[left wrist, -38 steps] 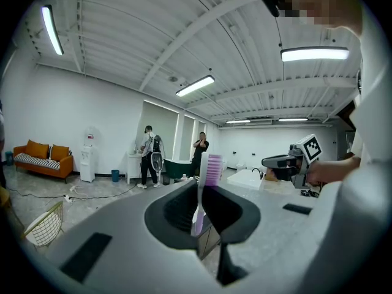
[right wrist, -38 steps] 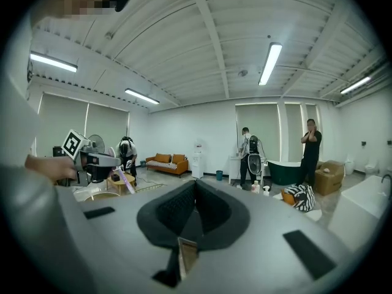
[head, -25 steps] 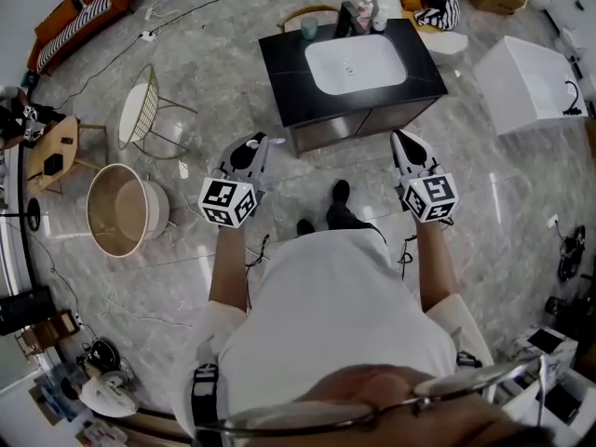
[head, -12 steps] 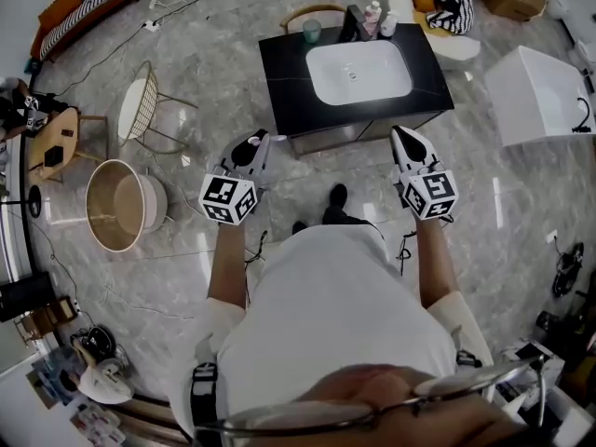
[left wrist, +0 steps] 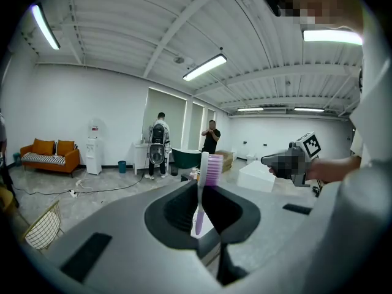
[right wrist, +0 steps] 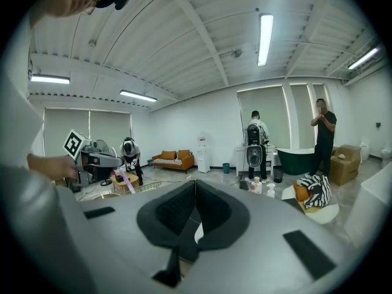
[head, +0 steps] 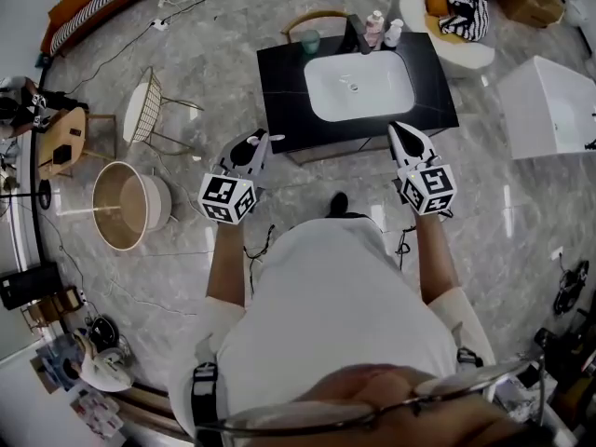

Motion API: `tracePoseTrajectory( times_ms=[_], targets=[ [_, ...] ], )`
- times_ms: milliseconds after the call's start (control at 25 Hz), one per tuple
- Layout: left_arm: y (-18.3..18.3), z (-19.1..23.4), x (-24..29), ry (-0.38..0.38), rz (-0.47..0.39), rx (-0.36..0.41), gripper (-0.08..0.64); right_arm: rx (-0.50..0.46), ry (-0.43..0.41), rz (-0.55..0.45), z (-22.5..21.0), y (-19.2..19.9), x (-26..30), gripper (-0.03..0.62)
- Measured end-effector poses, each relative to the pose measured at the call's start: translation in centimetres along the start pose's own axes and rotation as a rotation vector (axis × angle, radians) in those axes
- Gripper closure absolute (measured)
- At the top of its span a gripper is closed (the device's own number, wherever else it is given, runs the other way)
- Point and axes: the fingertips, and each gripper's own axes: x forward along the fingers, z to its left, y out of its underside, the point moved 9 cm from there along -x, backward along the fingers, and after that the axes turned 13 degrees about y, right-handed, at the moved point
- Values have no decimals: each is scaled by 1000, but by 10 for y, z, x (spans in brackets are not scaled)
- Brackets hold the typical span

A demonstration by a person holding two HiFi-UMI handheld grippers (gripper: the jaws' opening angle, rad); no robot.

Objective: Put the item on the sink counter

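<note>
My left gripper (head: 264,141) is shut on a toothbrush (left wrist: 204,185) with a pale purple handle and pink bristles, which stands upright between the jaws. Its tip (head: 272,139) pokes out toward the sink counter (head: 284,77), a black top with a white basin (head: 358,87). My right gripper (head: 399,130) is shut with nothing in it, just in front of the counter's near right edge. In the right gripper view the jaws (right wrist: 195,188) meet with no gap. Both grippers hover over the floor, short of the counter.
A green cup (head: 310,39), a black faucet (head: 354,32) and two bottles (head: 375,27) stand at the counter's back edge. A round wooden tub (head: 126,205) and a wire chair (head: 147,112) are to the left. A white bathtub (head: 554,105) is at the right. People stand farther off in the room.
The sink counter has come closer to both grippers as the person stepped forward. The left gripper keeps its hold on the toothbrush; the right stays shut.
</note>
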Motion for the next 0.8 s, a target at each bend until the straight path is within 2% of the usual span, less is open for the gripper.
tracePoseTrajectory(
  times_ms=[440,800],
  targets=[
    [-9,-7,53,-51,-2,-3,535,-30,-39,34,-50,0,25,584],
    [-15,12,76,-52,19,10,535,-20,-45,58,-52,-1,52,584]
  ],
)
